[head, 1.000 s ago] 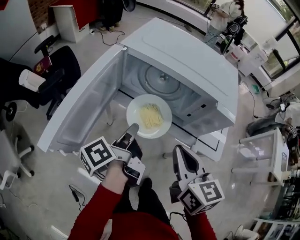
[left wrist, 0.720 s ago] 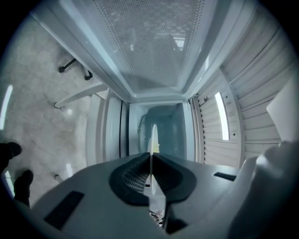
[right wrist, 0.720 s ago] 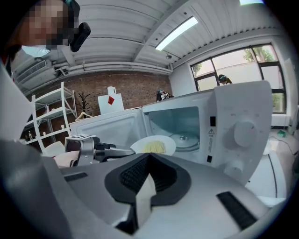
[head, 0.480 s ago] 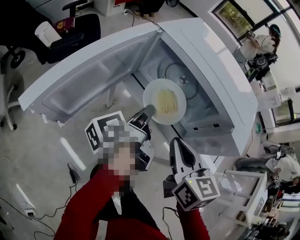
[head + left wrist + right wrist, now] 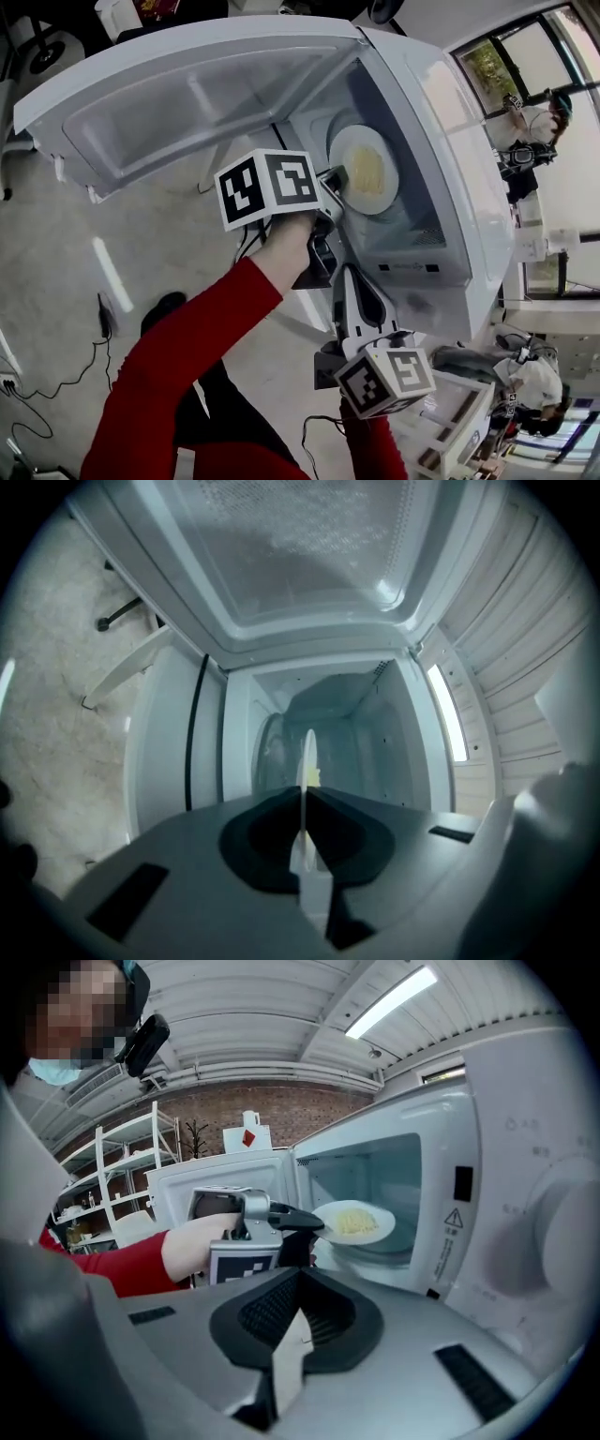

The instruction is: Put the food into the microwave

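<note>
- Head view: the white microwave (image 5: 464,178) stands with its door (image 5: 187,84) swung wide open.
- The left hand-held gripper (image 5: 335,178), its marker cube (image 5: 267,187) facing up, reaches into the opening. It pinches the near rim of a white plate (image 5: 352,141).
- The food (image 5: 367,171), a pale yellow heap, sits in the middle of the plate. The plate lies inside the mouth of the cavity.
- A hand (image 5: 291,234) with a red sleeve (image 5: 178,347) carries this hand-held gripper.
- The right hand-held gripper (image 5: 347,274) hangs lower in this view, just outside the front of the microwave and apart from the plate. Its jaws are together.
- Left gripper view: the left hand-held gripper (image 5: 302,794) has its jaws nearly together, clamped on the plate (image 5: 307,752), which shows edge-on as a thin white line.
- A sliver of yellow food (image 5: 315,778) shows beside that line.
- The cavity (image 5: 352,724) lies straight ahead and the open door (image 5: 309,546) fills the top of the view.
- Right gripper view: the right hand-held gripper (image 5: 298,1277) has its jaws meeting with nothing between them.
- Beyond it, the left hand-held gripper (image 5: 286,1218) holds the plate (image 5: 380,1232) level within the opening of the microwave (image 5: 506,1194), with the food (image 5: 354,1220) on top.
- Whether the plate touches the cavity floor cannot be told.
</note>
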The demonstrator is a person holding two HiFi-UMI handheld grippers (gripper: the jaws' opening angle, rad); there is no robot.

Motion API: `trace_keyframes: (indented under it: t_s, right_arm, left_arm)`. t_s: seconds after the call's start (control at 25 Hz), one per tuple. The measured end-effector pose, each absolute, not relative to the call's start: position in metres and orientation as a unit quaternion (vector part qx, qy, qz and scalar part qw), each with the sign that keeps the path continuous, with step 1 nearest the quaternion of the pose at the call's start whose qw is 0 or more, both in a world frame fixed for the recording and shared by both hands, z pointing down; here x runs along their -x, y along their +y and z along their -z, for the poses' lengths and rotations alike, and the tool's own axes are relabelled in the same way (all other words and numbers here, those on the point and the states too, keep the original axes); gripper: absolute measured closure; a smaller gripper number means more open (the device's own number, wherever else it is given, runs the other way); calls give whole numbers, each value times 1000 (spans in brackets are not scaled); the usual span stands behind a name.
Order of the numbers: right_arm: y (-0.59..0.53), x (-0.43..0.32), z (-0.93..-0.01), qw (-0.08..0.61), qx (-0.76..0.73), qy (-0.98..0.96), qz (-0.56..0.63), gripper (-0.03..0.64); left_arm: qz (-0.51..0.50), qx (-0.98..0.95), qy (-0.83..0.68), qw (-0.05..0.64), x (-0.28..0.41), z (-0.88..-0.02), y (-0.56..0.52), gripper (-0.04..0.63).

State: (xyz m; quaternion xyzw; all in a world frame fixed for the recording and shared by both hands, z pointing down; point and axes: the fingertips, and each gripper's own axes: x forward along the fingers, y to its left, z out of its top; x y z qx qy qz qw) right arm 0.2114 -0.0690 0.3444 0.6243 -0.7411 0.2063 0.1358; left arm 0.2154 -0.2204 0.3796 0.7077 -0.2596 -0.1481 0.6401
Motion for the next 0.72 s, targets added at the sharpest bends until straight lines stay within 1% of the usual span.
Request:
trace_keyframes:
  t_s: [0.24, 0.72]
  right_arm:
    - [-91, -215, -340, 180, -617, -743, -186, 603]
    - [-110, -230, -345, 208, -630, -728, -176, 603]
  left_arm:
    - [132, -719, -266, 628, -231, -376, -236, 574]
    - [82, -736, -267, 616, -253, -378, -256, 574]
